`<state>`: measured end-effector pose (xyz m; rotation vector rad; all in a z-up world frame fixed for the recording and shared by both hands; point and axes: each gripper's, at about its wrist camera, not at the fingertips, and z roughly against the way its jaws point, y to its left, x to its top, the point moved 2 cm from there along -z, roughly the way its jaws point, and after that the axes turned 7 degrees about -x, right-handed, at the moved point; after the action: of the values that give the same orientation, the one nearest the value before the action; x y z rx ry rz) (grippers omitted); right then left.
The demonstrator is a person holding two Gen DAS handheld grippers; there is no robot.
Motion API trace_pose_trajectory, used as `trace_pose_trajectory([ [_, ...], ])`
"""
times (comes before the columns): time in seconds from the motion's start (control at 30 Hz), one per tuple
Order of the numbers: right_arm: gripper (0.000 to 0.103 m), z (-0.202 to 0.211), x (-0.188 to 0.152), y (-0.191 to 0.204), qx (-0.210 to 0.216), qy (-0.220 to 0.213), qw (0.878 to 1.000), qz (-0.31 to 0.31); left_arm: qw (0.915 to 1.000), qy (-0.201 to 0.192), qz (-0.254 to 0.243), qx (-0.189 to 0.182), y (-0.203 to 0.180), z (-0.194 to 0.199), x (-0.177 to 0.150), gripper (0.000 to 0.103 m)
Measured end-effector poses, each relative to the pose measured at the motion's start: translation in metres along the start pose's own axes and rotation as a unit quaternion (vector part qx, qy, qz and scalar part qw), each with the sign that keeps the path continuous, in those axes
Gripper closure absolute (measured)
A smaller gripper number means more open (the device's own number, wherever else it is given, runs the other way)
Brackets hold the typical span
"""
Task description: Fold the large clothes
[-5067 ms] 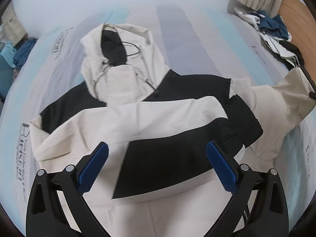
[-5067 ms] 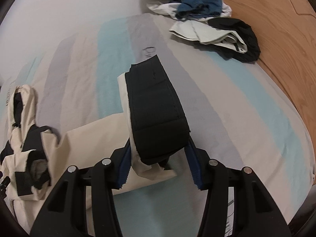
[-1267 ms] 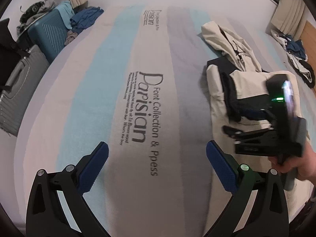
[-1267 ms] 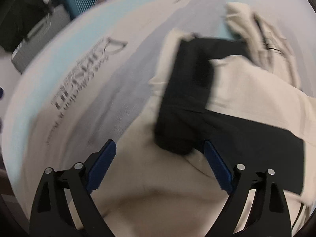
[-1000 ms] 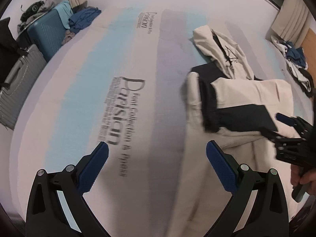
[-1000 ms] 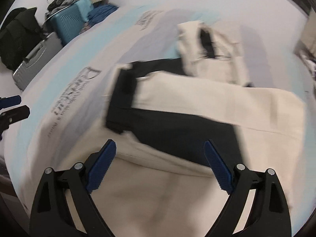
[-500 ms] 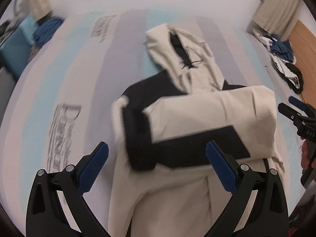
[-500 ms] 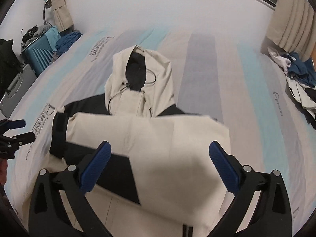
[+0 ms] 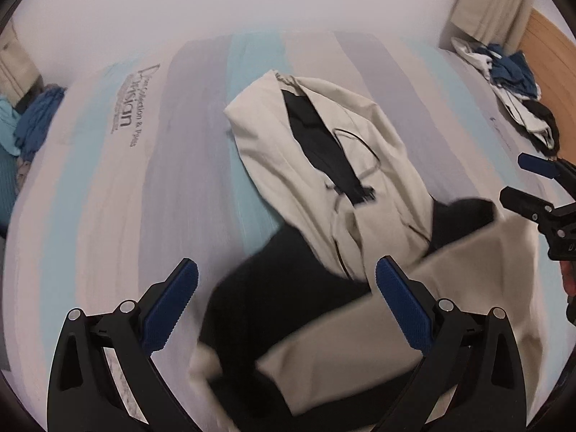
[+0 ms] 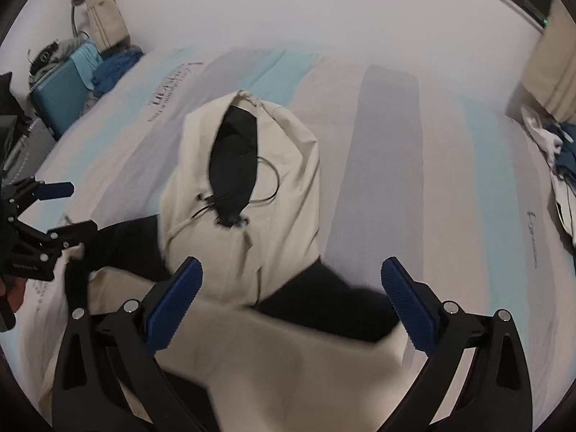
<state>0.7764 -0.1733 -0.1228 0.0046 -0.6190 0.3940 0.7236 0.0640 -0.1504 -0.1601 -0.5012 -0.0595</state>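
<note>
A cream and black hooded jacket [image 9: 363,237] lies on the striped bed, its sleeves folded across the body and its hood [image 9: 324,151] spread flat toward the far wall. It also shows in the right wrist view [image 10: 252,237]. My left gripper [image 9: 288,306] is open and empty, hovering over the jacket's left shoulder. My right gripper [image 10: 291,302] is open and empty, hovering over the jacket just below the hood [image 10: 244,165]. Each gripper appears at the edge of the other's view, the left gripper [image 10: 54,208] and the right gripper [image 9: 529,183].
The striped bedsheet [image 9: 151,187] with printed lettering covers the bed. A pile of clothes [image 9: 511,86] lies at the bed's far right corner by a wooden headboard [image 9: 550,46]. A teal suitcase [image 10: 61,86] with clothes stands left of the bed.
Both grippers have moved forward over the jacket toward the hood, which now fills the middle of both views. The right sleeve, held five seconds ago, lies folded across the body.
</note>
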Motion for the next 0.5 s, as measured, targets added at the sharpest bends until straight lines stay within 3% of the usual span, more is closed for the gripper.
trace_pose_trajectory([
  [0.23,0.007,-0.071,0.047,-0.013,0.0,0.014,1.0,0.003,0.999,-0.003,0.038,-0.024,0.027,-0.052,0.046,0.006],
  [0.5,0.015,-0.141,0.085,-0.011,0.017,0.026,0.999,0.018,0.9996,-0.015,0.02,-0.012,0.04,-0.103,0.096,0.006],
])
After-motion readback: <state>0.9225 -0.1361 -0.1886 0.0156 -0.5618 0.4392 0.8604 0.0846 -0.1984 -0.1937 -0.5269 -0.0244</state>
